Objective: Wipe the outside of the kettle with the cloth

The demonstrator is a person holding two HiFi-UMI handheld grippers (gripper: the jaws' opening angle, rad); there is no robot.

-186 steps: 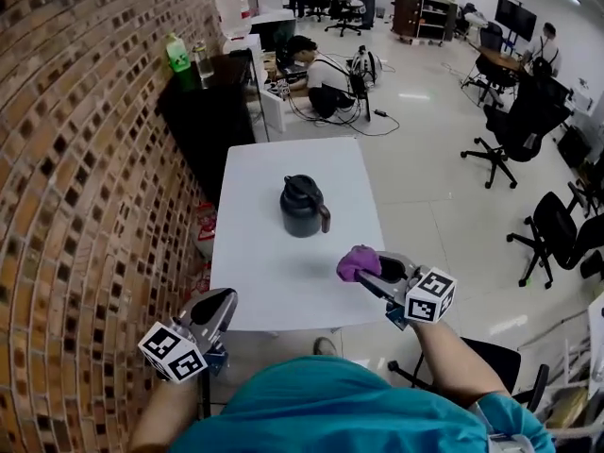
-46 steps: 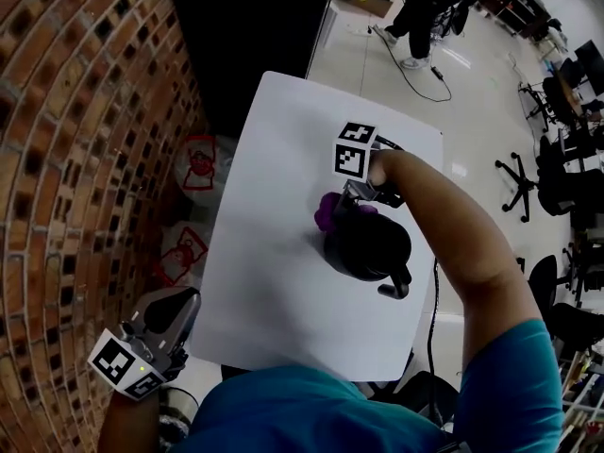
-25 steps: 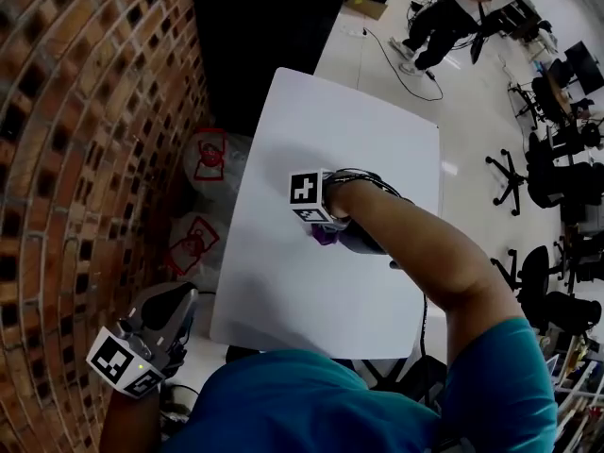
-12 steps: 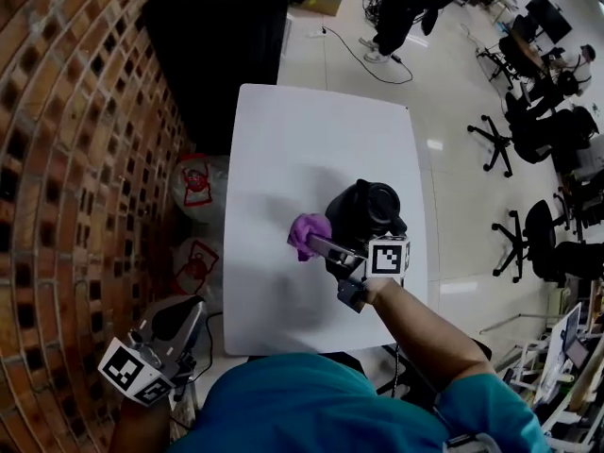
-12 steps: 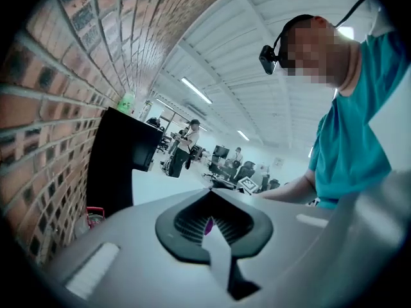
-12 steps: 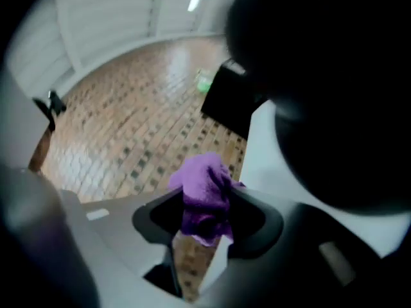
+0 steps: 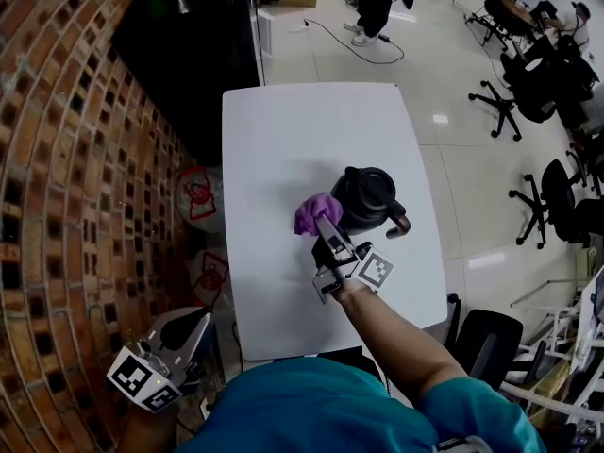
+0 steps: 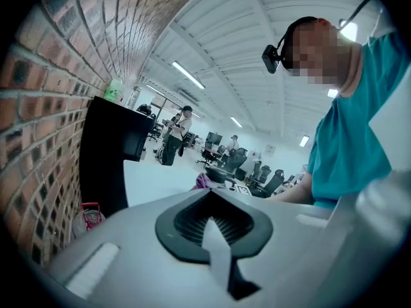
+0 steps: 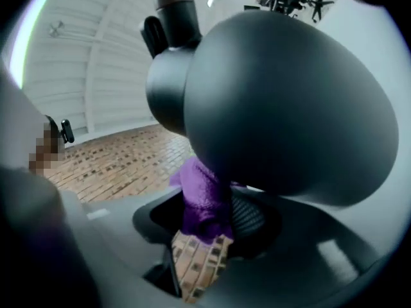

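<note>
Dark kettle (image 7: 370, 196) walls probably want firm, even pressure swept round them, without shoving the pot toward the bench's (image 7: 283, 130) right edge, where it stands about midway along. Off the near-left corner the left gripper (image 7: 193, 325) hangs with jaws together on nothing. The purple cloth (image 7: 313, 211), pinched tight in the right gripper (image 7: 323, 225), presses the kettle's left flank.
</note>
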